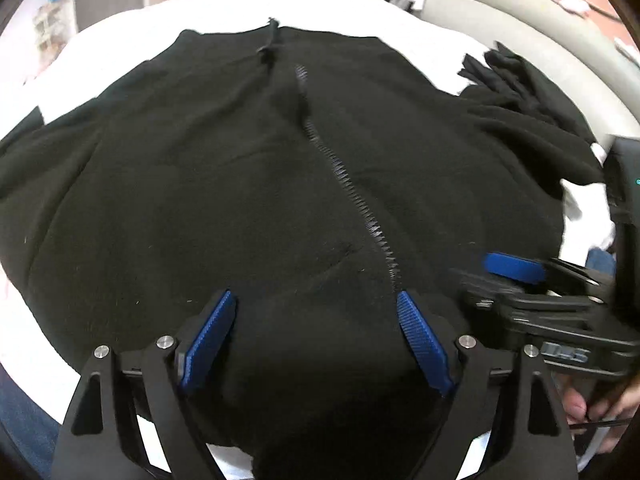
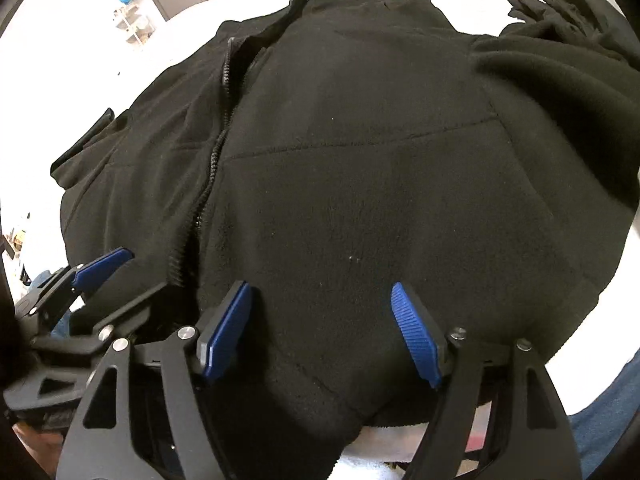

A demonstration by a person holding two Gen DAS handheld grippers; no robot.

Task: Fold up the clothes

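A black zip-up fleece jacket [image 1: 240, 184] lies spread front-up on the white-covered surface [image 1: 132, 36], its near hem under the left gripper [image 1: 316, 336] and the right gripper [image 2: 320, 332], both with jaws apart, side by side, clamping nothing.

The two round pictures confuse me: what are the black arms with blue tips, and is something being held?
Each picture comes from a camera mounted on a hand-held gripper, looking along its two fingers. The left gripper appears in its own view, the right gripper in the other. A person's hand carries one. On the white surface lies a black fleece jacket with its zipper closed. More dark clothes lie beside it. Both grippers stand open over the jacket's near edge; nothing is pinched.
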